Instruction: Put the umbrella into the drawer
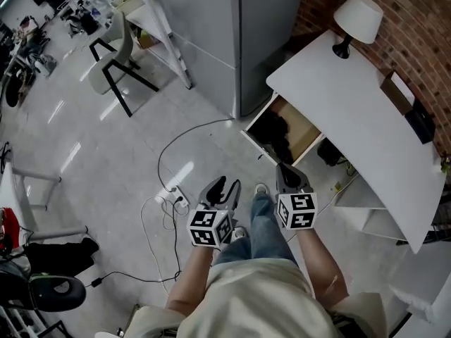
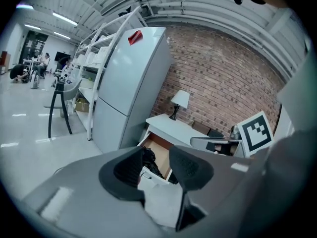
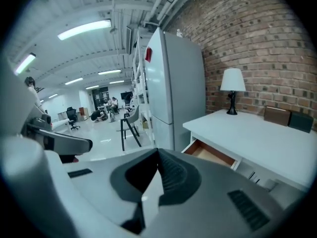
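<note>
A black umbrella (image 1: pixel 279 138) lies inside the open wooden drawer (image 1: pixel 304 127) under the white desk (image 1: pixel 352 111). Both grippers hover over the floor, short of the drawer. My left gripper (image 1: pixel 225 187) is open, with nothing between its jaws. My right gripper (image 1: pixel 285 172) is shut and empty, its tip just below the drawer's front. In the left gripper view the left gripper (image 2: pixel 156 165) frames the drawer (image 2: pixel 159 148) and the dark umbrella (image 2: pixel 147 156). In the right gripper view the right gripper (image 3: pixel 158 168) has its jaws together, and the drawer (image 3: pixel 210 153) stands open beyond.
A grey fridge (image 1: pixel 239 34) stands left of the desk. A white lamp (image 1: pixel 356 17) sits at the desk's far corner against the brick wall. A cable and power strip (image 1: pixel 173 196) lie on the floor by my feet. A chair (image 1: pixel 116 62) stands further off.
</note>
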Available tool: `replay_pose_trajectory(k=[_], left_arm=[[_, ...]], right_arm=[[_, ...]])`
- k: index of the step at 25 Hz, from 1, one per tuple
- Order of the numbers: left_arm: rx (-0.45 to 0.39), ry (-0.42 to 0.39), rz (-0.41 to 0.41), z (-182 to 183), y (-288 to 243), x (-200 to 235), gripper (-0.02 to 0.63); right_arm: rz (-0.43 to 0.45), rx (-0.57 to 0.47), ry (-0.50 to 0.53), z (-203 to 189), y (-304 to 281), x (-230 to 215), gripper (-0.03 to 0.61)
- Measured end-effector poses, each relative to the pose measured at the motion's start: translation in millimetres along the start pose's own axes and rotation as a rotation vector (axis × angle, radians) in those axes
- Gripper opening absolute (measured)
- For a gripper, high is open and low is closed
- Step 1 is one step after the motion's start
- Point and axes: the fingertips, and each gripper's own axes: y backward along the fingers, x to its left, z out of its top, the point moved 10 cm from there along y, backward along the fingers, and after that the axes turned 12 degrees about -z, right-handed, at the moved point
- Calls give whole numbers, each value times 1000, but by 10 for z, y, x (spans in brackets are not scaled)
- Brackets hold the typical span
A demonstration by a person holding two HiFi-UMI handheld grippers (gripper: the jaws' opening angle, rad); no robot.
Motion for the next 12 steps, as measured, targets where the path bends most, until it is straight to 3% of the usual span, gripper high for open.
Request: replay_pose_trajectory(k=[12], left_arm=[[-51, -100, -30, 15, 745, -622, 67]], right_arm=[[45, -157, 58, 149, 1254, 347, 3]])
